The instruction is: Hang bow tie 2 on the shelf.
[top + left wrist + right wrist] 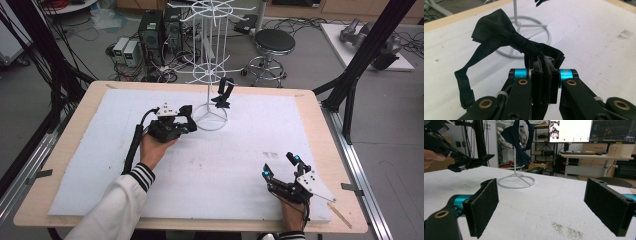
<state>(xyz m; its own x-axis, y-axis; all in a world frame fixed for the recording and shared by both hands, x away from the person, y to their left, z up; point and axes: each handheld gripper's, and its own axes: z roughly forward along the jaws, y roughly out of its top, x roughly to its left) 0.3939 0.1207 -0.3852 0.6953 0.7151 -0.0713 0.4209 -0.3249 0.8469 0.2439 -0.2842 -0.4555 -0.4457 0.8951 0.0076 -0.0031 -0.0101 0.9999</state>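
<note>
My left gripper is shut on a black bow tie, just left of the white wire rack's base ring. In the left gripper view the jaws pinch one wing of the bow tie, and its strap droops to the left. A second dark bow tie hangs on the rack's lower hooks. My right gripper rests open near the table's front right. In the right gripper view its pads stand wide apart around bare mat, with the hung bow tie far ahead.
A white mat covers the wooden table. Black frame posts stand at the table's right and left. A stool and computer boxes stand on the floor behind. A wooden stick lies at the front right corner.
</note>
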